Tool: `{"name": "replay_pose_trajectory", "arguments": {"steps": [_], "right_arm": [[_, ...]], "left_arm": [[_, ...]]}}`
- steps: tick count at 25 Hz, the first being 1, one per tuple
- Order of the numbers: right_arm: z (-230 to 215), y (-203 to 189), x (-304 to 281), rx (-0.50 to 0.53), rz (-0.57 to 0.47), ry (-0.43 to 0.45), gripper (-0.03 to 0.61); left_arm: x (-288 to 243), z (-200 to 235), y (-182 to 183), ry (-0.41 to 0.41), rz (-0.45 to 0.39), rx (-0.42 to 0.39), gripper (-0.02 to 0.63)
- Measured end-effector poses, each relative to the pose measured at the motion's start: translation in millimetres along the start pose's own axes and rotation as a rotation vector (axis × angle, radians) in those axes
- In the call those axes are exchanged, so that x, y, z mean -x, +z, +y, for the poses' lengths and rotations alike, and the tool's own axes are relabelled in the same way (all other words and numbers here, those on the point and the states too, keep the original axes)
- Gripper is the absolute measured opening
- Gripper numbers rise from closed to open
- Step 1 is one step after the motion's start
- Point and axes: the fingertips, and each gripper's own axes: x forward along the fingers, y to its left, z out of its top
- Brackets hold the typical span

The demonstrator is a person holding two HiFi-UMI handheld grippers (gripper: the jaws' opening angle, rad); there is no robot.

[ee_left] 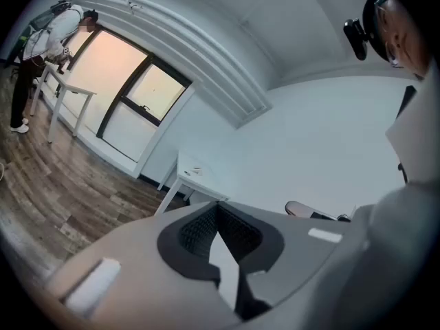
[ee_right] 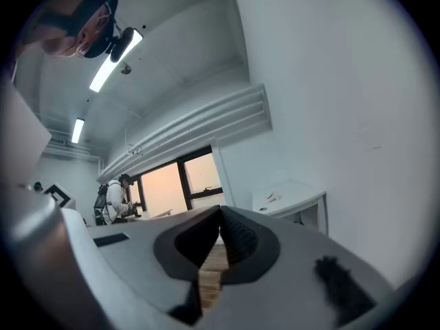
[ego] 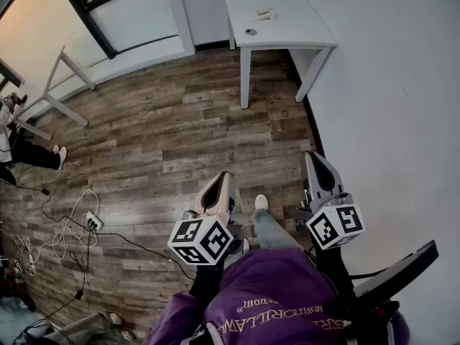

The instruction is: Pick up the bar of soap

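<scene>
Far ahead in the head view, a pale bar of soap lies on a small white table, next to a small round thing. My left gripper and right gripper hang over the wooden floor, well short of the table, both pointing toward it. Each one's jaws are shut with nothing between them. The left gripper view looks past its closed tips at the distant table. The right gripper view shows its closed tips and the table against the wall.
A white wall runs along the right. Another white table stands at the left near the windows, with a person beside it. Cables and a power strip lie on the floor at the left. The wearer's shoe shows between the grippers.
</scene>
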Motion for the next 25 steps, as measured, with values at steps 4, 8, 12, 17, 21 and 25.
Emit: {"name": "replay_pose_trajectory", "arguments": {"steps": [4, 8, 12, 17, 21, 25], "right_arm": [[-36.6, 12.5, -36.4, 0.027, 0.010, -0.005, 0.009], [-64.3, 23.5, -64.7, 0.031, 0.037, 0.022, 0.009], [-99.3, 37.5, -91.2, 0.018, 0.015, 0.019, 0.009], [-121.5, 44.7, -114.4, 0.009, 0.016, 0.033, 0.009], [-138.3, 44.0, -135.9, 0.000, 0.024, 0.031, 0.009], [-150.9, 44.8, -164.3, -0.006, 0.024, 0.026, 0.009]], "left_arm": [[-57.2, -18.8, 23.4, -0.053, -0.040, 0.001, 0.006], [-104.0, -45.6, 42.1, -0.094, -0.059, -0.016, 0.007], [-146.2, -56.8, 55.6, -0.093, -0.084, -0.031, 0.006], [-178.4, -60.3, 64.0, -0.080, -0.090, -0.032, 0.006], [-203.5, -53.1, 65.1, -0.062, -0.067, -0.026, 0.006], [-231.4, -39.2, 76.7, -0.045, -0.060, -0.022, 0.006]]}}
